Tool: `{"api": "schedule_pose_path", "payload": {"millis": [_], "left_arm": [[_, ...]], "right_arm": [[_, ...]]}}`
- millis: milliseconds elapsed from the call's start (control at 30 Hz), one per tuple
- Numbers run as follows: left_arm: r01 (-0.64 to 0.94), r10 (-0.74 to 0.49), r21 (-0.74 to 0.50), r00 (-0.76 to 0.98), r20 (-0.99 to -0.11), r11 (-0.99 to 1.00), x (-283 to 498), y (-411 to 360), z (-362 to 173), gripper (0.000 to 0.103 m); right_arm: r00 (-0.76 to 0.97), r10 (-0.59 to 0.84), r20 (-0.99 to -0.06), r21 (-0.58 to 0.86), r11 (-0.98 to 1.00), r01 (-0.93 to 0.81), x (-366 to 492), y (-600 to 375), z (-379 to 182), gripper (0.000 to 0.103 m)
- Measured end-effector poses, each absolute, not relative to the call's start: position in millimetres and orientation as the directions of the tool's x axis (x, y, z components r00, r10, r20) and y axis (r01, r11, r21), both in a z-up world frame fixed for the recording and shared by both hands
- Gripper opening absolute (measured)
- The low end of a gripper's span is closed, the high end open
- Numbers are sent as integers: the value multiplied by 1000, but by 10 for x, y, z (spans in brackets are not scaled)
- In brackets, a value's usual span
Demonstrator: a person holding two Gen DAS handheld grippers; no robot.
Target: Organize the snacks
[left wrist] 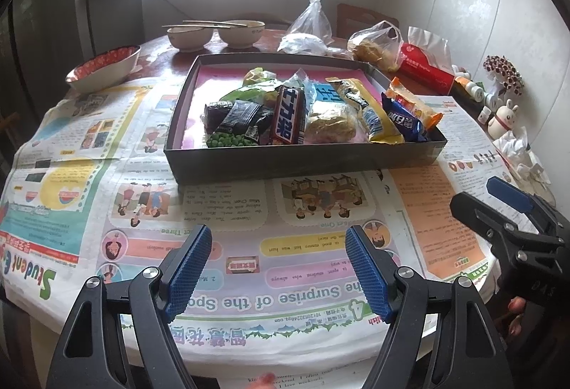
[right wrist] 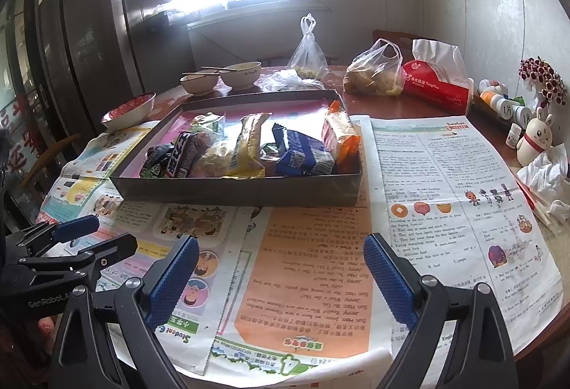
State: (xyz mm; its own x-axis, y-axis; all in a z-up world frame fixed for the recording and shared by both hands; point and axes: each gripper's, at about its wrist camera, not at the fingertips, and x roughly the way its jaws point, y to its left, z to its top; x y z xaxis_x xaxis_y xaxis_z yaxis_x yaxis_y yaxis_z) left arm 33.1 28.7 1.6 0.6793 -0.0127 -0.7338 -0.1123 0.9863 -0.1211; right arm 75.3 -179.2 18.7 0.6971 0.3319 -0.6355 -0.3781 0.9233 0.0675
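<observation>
A shallow dark box (left wrist: 302, 162) (right wrist: 235, 189) with a pink floor stands mid-table on newspaper. Several wrapped snacks lie in a row inside it: a brown chocolate bar (left wrist: 286, 114) (right wrist: 180, 157), a yellow packet (left wrist: 374, 111) (right wrist: 245, 143), a blue biscuit pack (left wrist: 404, 120) (right wrist: 302, 154), an orange packet (left wrist: 413, 102) (right wrist: 340, 132) and a bag of green peas (left wrist: 228, 139). My left gripper (left wrist: 278, 268) hovers open over the newspaper in front of the box, holding nothing. My right gripper (right wrist: 281, 278) is open too, empty, before the box's right corner.
Two bowls with chopsticks (left wrist: 217, 32), a red-patterned bowl (left wrist: 103, 68), tied plastic bags (right wrist: 374, 72), a red tissue pack (right wrist: 438, 82), small bottles, a rabbit figure (right wrist: 536, 136) and crumpled tissue (right wrist: 545, 175) ring the table's back and right side. Newspaper (right wrist: 313, 282) covers the near part.
</observation>
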Motion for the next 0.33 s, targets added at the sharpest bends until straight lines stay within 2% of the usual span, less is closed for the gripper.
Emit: {"api": "schedule_pose_path", "payload": {"millis": [200,333], "left_arm": [[-114,-14,-128,690,-724,985,371,342,29,79],[-159,31,-113,699,-714,981,403,536,98,79]], "right_arm": [[687,323,-651,81,929,-360,937,-1916,199,94],[676,317,-665,117,939,-324,1193,-2095,243,94]]}}
